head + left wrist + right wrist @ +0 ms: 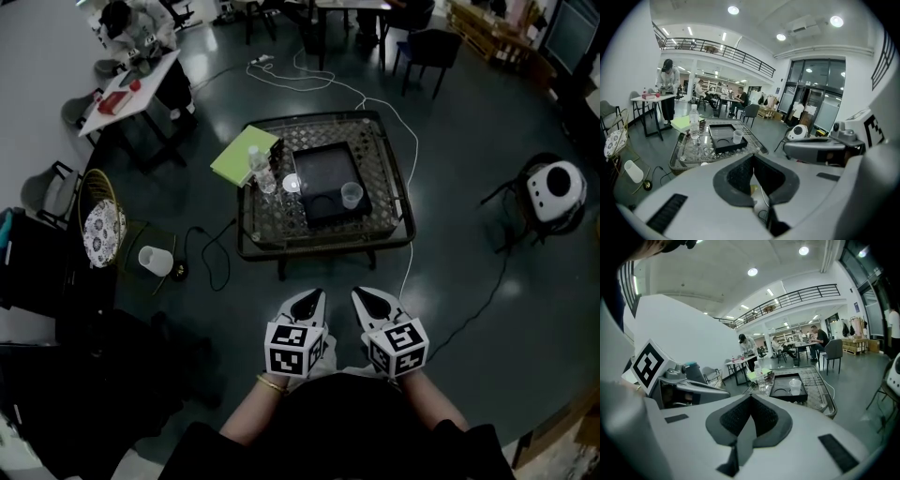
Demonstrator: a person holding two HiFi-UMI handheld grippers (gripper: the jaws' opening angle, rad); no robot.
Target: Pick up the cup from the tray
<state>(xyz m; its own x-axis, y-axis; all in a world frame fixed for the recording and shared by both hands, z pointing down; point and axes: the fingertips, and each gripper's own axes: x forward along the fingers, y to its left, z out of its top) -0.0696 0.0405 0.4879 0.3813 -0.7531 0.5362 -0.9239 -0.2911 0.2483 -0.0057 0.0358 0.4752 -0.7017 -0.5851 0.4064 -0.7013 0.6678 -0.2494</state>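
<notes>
Both grippers are shut and empty: in the head view the left gripper (314,298) and right gripper (367,298) hang side by side over the dark floor (469,112), well short of the low worktop (384,178). On it lies the black tray (319,167). The clear cup (352,195) stands upright in the tray's near right corner, with a bottle (256,165) and a green pad (240,156) off to the left. The step in hand looks like the approach. I judge the right gripper better placed: its jaws should part before arrival, straddle the cup from the side and close gently, since thin plastic may buckle or tip. A white cable (409,267) trails over the floor by the worktop's right edge and could catch a foot. The left gripper view shows its jaws closed with nothing between them, and the cup (738,136) far ahead on the tray (719,132). The right gripper view shows the same closed jaws, with the cup (795,386) ahead and to the right. Around it is a large open hall with desks, people and a railed balcony.
</notes>
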